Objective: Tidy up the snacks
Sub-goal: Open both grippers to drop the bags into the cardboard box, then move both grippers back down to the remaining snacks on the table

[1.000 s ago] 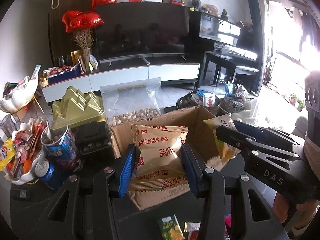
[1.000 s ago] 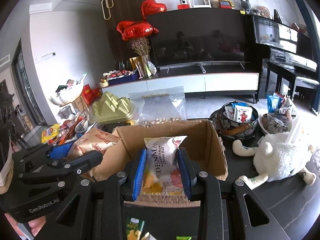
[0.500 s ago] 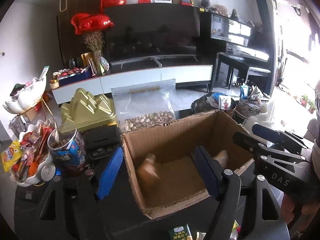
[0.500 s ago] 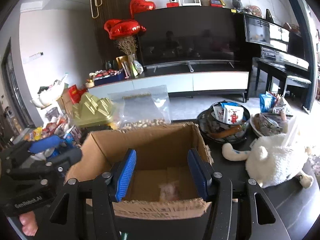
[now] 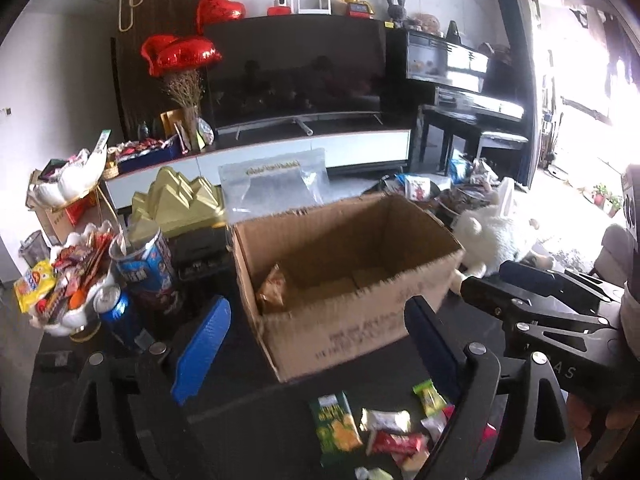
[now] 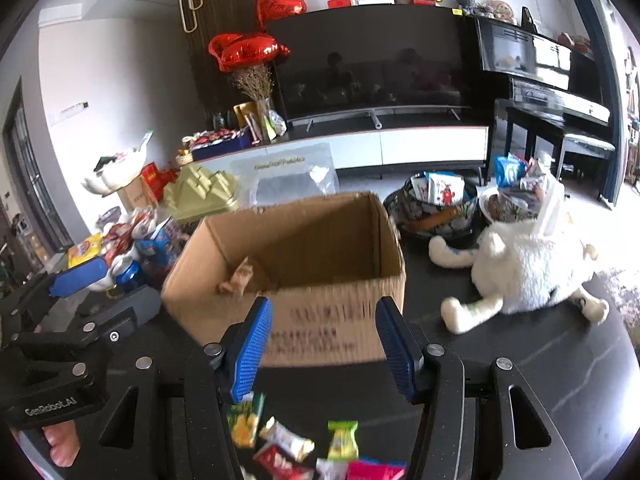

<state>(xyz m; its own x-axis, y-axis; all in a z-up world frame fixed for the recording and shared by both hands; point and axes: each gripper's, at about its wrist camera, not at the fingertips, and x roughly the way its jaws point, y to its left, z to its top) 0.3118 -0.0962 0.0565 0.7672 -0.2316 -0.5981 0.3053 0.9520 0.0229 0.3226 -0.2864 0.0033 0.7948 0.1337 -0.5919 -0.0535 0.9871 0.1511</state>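
Note:
An open cardboard box stands on the dark table; it also shows in the right wrist view. A tan biscuit packet leans in its left corner, also seen in the right wrist view. My left gripper is open and empty, in front of the box. My right gripper is open and empty, also before the box. Several small snack packets lie on the table near the fingers, among them a green packet.
A white plush toy lies right of the box. A patterned bowl of snacks sits behind it. A blue can, a snack tub and a white dish of sweets crowd the left. A gold box and clear bag stand behind.
Both grippers opened and dropped their packets into the box, then drew back toward me. The loose snack packets on the near table have come into view.

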